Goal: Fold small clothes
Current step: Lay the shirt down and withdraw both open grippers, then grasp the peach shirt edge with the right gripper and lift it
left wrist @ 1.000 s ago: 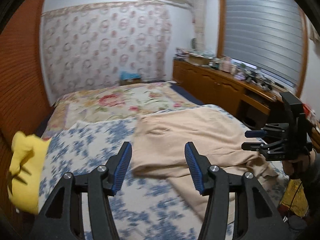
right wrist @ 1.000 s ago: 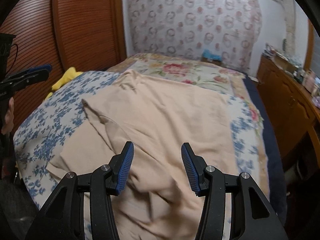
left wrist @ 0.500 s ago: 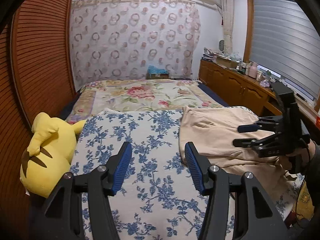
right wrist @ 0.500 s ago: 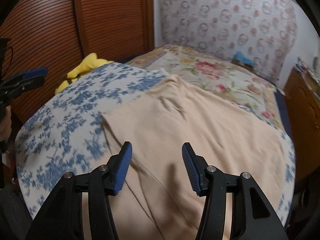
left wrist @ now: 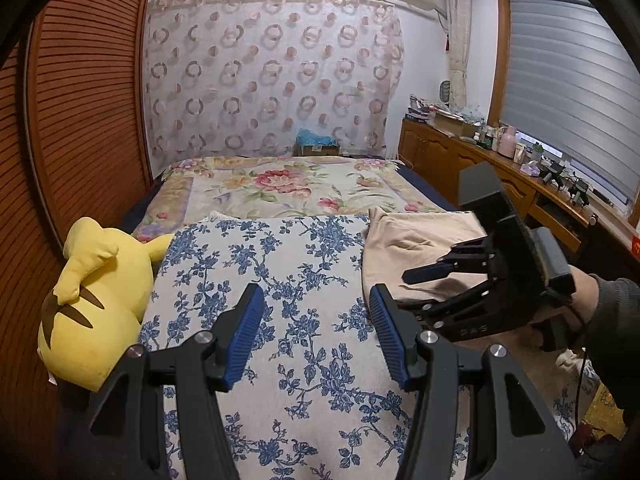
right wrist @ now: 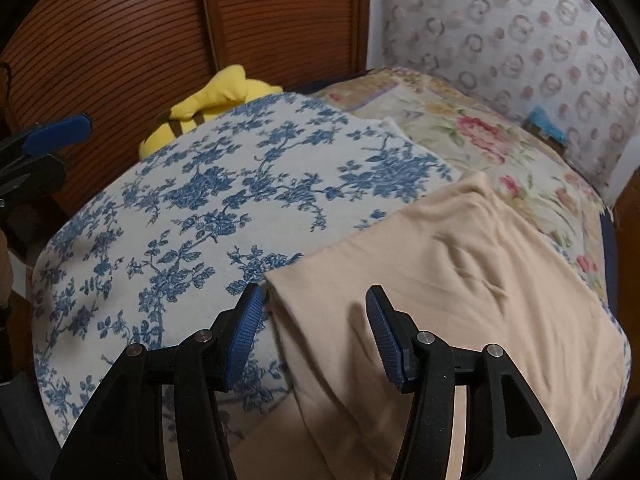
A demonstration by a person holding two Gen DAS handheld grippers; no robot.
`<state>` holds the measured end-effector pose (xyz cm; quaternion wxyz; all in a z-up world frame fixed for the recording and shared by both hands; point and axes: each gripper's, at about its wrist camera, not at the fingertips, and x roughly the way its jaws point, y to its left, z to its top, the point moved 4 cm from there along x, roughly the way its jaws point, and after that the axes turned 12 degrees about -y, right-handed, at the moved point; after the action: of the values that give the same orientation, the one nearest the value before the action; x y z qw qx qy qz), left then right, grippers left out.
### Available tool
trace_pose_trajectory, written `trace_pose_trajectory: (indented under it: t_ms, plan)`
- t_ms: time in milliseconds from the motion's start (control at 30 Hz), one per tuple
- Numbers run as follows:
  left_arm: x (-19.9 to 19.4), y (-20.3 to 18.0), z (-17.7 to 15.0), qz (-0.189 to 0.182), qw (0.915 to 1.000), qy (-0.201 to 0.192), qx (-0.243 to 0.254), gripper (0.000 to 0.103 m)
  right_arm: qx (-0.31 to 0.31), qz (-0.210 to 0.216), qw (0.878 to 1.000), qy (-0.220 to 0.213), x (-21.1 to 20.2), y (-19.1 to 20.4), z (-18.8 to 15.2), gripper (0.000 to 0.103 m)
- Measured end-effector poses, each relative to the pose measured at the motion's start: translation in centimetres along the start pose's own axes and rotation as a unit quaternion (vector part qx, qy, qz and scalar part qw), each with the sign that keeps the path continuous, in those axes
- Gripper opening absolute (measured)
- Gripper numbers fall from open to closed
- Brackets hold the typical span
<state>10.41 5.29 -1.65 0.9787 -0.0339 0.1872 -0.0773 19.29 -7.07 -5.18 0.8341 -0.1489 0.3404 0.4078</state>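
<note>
beige garment (right wrist: 460,280) on bed | left hand-held gripper (left wrist: 316,328) wide open, empty | right hand-held gripper (right wrist: 316,328) wide open, empty

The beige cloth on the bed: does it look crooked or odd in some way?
Yes. The beige cloth lies at a slant across the blue flowered blanket, with wrinkles near its middle, and its near part hangs over the bed's edge. Both tongs, left and right, are open and hold nothing.
</note>
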Motion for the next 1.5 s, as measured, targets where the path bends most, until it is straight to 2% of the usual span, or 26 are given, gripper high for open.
trace_pose_trajectory:
  t_ms: [267, 567, 600, 667, 700, 767, 833, 967, 1133, 1267, 1367, 1500]
  plan:
    - [0.0, 0.1, -0.4, -0.001, 1.0, 0.003, -0.005, 0.054, -0.007, -0.006, 1.0, 0.024, 2.2, -0.1, -0.4, 0.055]
    - [0.2, -0.3, -0.9, -0.007, 0.9999, 0.008, -0.006, 0.054, -0.022, -0.011, 1.0, 0.008, 2.2, 0.2, -0.6, 0.054]
    - [0.2, -0.3, -0.9, -0.008, 0.9999, 0.009, -0.006, 0.054, -0.023, -0.01, 1.0, 0.007, 2.2, 0.2, -0.6, 0.05]
    - [0.3, -0.6, -1.0, -0.01, 0.9999, 0.01, -0.006, 0.054, -0.023, -0.008, 1.0, 0.003, 1.9, 0.0, -0.6, 0.034]
    - [0.3, -0.6, -1.1, -0.012, 0.9999, 0.01, -0.006, 0.054, -0.023, -0.009, 1.0, 0.003, 1.8, -0.1, -0.6, 0.012]
    - [0.3, -1.1, -1.3, -0.016, 0.9998, 0.012, -0.005, 0.054, -0.018, -0.008, 1.0, 0.007, 1.5, -0.5, -0.6, 0.007]
    - [0.4, -1.4, -1.4, -0.022, 0.9997, 0.014, -0.005, 0.054, -0.015, -0.029, 0.999, -0.006, 0.3, -1.3, -0.3, 0.006]
    - [0.6, -2.6, -1.9, -0.036, 0.9991, 0.022, 0.0, 0.054, 0.004, -0.075, 0.995, -0.064, -5.7, -4.8, 1.8, 0.005]
    - [0.9, -4.1, -2.2, -0.055, 0.9981, 0.028, 0.003, 0.054, 0.021, -0.143, 0.986, -0.085, -12.3, -11.4, 2.7, 0.005]
    - [1.0, -5.5, -2.2, -0.069, 0.9971, 0.031, 0.009, 0.054, 0.032, -0.192, 0.978, -0.076, -15.1, -16.8, 1.9, 0.005]
    - [1.0, -6.2, -2.2, -0.078, 0.9962, 0.035, 0.013, 0.054, 0.053, -0.227, 0.971, -0.05, -15.3, -20.5, 0.2, 0.005]
    - [1.2, -6.9, -2.5, -0.088, 0.9951, 0.042, 0.016, 0.054, 0.084, -0.249, 0.964, -0.026, -14.7, -23.8, -2.2, 0.005]
